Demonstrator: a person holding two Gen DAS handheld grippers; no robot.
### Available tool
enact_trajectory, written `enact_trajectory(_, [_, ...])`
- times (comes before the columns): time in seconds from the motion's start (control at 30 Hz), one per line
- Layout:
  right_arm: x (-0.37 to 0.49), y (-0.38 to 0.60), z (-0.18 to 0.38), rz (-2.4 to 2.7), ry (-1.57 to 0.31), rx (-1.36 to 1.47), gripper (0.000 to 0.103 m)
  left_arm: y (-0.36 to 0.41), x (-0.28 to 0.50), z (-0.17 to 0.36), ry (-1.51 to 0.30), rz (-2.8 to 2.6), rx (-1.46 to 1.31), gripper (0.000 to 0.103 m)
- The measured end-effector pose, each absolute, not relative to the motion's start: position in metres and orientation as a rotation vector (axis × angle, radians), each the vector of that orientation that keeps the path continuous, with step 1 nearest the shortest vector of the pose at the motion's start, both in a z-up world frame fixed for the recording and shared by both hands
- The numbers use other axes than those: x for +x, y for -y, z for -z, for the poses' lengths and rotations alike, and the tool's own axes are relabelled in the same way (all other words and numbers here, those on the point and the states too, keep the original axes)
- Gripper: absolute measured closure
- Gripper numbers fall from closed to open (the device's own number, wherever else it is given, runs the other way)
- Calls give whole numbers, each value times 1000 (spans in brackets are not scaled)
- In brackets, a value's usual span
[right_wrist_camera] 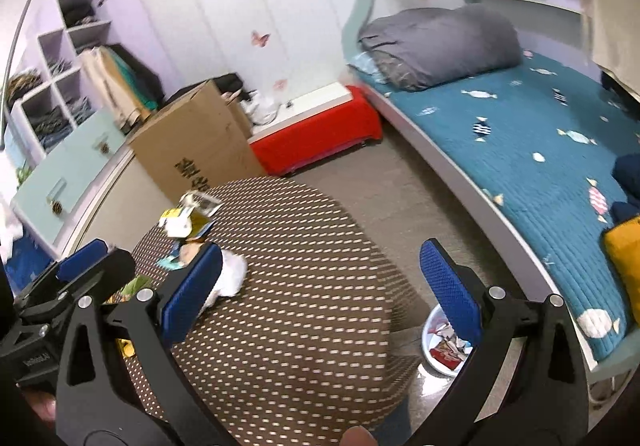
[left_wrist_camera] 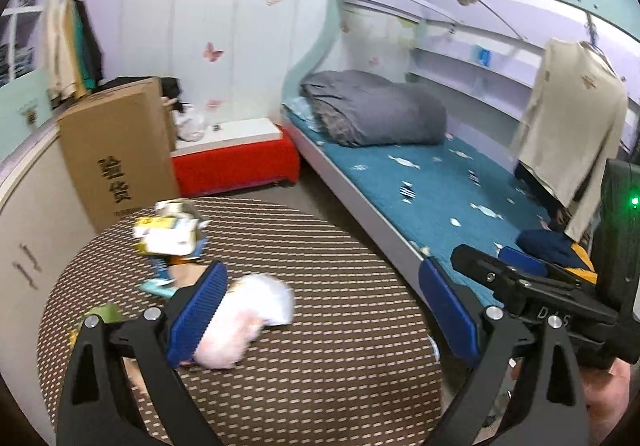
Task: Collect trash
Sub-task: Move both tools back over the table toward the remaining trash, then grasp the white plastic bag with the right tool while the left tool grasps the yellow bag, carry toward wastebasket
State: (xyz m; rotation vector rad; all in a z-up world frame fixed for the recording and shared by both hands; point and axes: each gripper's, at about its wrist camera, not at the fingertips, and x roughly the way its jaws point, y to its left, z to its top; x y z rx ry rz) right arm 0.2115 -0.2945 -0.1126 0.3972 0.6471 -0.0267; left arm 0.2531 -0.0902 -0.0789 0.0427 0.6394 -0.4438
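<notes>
A crumpled white and pink wad [left_wrist_camera: 256, 310] [right_wrist_camera: 231, 273] lies on the round brown dotted table [left_wrist_camera: 320, 238] [right_wrist_camera: 304, 246]. Behind it sits a pile of yellow and white wrappers and cartons [left_wrist_camera: 168, 234] [right_wrist_camera: 186, 218], with a blue wrapper [left_wrist_camera: 158, 284] in front of the pile. My left gripper [left_wrist_camera: 324, 310] is open above the table, its left pad [left_wrist_camera: 198, 312] against the wad's near side. My right gripper [right_wrist_camera: 322, 294] is open over the table's right part, nothing between its fingers. A white basin [right_wrist_camera: 430, 326] holding wrappers stands on the floor by the table.
A tall cardboard box [left_wrist_camera: 116, 150] stands behind the table, beside a red bench [left_wrist_camera: 236, 162]. To the right runs a bunk bed with a blue mattress [left_wrist_camera: 420, 182] and a grey folded quilt [left_wrist_camera: 376, 110]. A beige shirt [left_wrist_camera: 572, 134] hangs over the bed. Drawers [right_wrist_camera: 68, 170] line the left.
</notes>
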Motion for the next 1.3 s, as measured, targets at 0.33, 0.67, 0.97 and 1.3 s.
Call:
enact_trajectory(0.33, [236, 226, 115, -44, -705, 312, 6, -12, 248, 100, -644, 265, -50, 9])
enact_trajectory(0.67, [264, 170, 139, -93, -799, 264, 6, -78, 247, 124, -666, 131, -71, 9])
enact_trajectory(0.97, [284, 143, 164, -117, -876, 260, 6, -119, 254, 169, -777, 23, -71, 9])
enact_trajectory(1.3, [298, 136, 181, -131, -919, 263, 6, -117, 272, 196, -835, -3, -31, 9])
